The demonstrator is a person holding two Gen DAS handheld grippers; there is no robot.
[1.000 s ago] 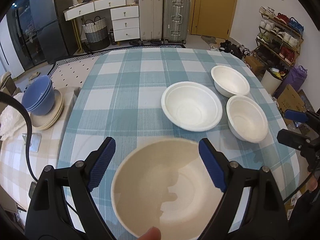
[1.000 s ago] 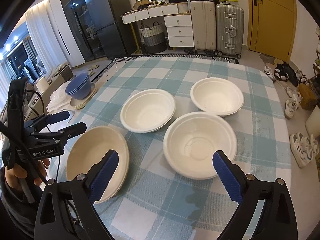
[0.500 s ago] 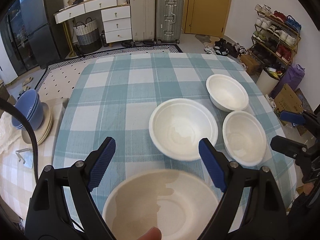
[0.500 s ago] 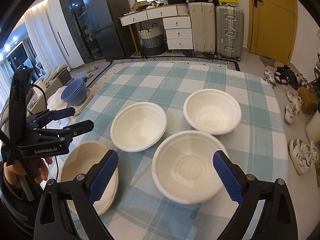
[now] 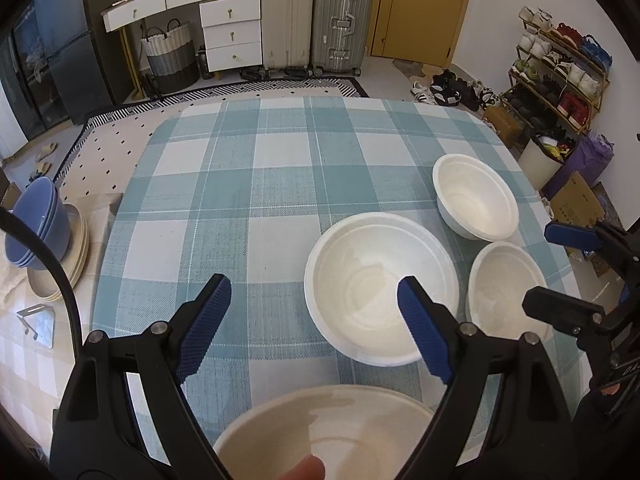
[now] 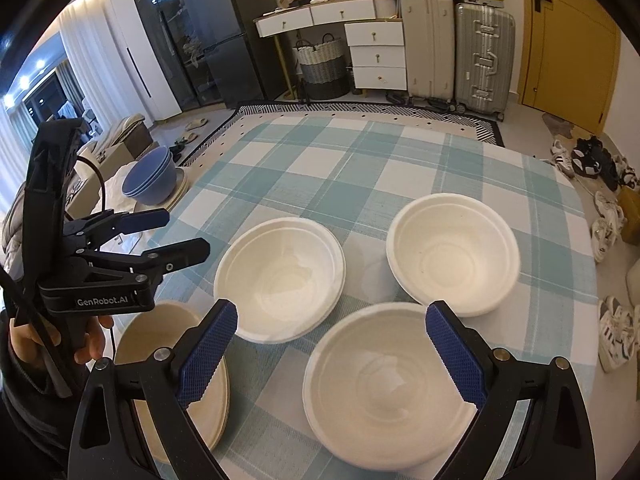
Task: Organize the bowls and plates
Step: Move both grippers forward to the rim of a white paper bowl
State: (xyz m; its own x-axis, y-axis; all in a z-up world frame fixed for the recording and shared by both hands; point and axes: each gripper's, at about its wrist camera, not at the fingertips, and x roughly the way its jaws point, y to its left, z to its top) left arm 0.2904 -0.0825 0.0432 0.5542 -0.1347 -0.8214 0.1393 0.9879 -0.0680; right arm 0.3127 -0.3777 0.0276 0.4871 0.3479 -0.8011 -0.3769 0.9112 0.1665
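Four pale dishes stand on the checked tablecloth (image 5: 256, 184). A cream bowl (image 5: 320, 436) lies at the near edge, below my open left gripper (image 5: 312, 300), which holds nothing. Past its right finger is a wide white bowl (image 5: 380, 288), with two smaller white bowls (image 5: 476, 196) (image 5: 504, 288) to the right. My right gripper (image 6: 330, 320) is open and empty above the nearest white bowl (image 6: 384, 384). Beyond it sit the wide bowl (image 6: 280, 276) and another white bowl (image 6: 452, 252). The cream bowl (image 6: 176, 368) shows a layered rim at lower left, under the left gripper (image 6: 184, 232).
Blue bowls (image 5: 36, 228) stacked on cream plates rest on a side surface to the left of the table. A metal bracket (image 5: 38, 320) lies near them. Suitcases, drawers and a shoe rack stand beyond the table. A person's hand (image 6: 92, 344) holds the left gripper.
Both grippers have moved forward over the table, so all bowls sit lower in each view. The cream bowl has slid from between the left fingers to below them. Jaws unchanged.
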